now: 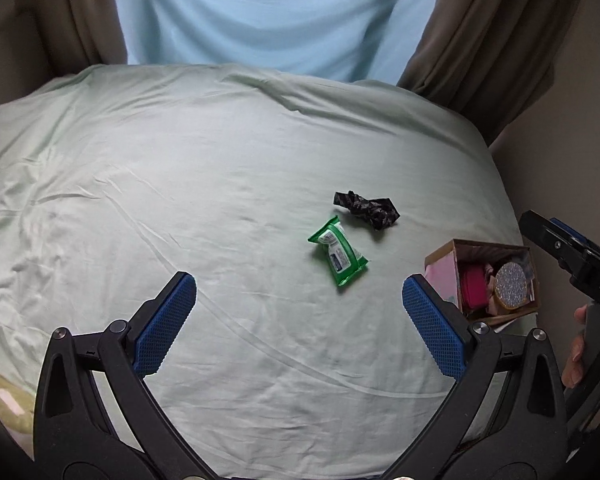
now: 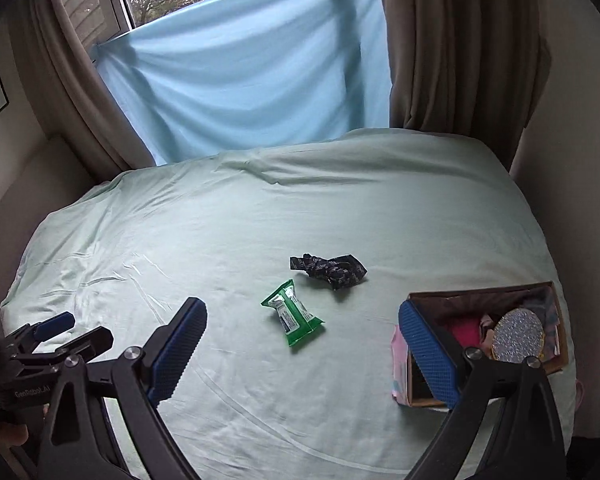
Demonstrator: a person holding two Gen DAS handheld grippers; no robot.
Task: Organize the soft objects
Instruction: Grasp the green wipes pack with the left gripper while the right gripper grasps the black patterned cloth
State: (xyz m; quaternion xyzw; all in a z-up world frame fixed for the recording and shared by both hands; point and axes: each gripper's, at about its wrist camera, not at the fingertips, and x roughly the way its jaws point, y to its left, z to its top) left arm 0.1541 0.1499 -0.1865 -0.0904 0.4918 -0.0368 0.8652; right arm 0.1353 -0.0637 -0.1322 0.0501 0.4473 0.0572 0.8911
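Observation:
A green wipes pack (image 1: 339,254) lies on the pale green bed sheet (image 1: 180,184), with a crumpled black patterned cloth (image 1: 367,209) just behind it. Both also show in the right wrist view, the pack (image 2: 293,313) and the cloth (image 2: 330,269). A cardboard box (image 1: 485,278) at the bed's right edge holds pink items and a glittery round disc (image 1: 511,282); it shows in the right wrist view too (image 2: 488,332). My left gripper (image 1: 299,304) is open and empty, short of the pack. My right gripper (image 2: 302,340) is open and empty, its right finger in front of the box.
A light blue sheet (image 2: 240,80) hangs over the window between brown curtains (image 2: 460,40). Walls close in on both sides of the bed. The right gripper (image 1: 572,256) shows at the right edge of the left view; the left gripper (image 2: 52,340) at the lower left of the right view.

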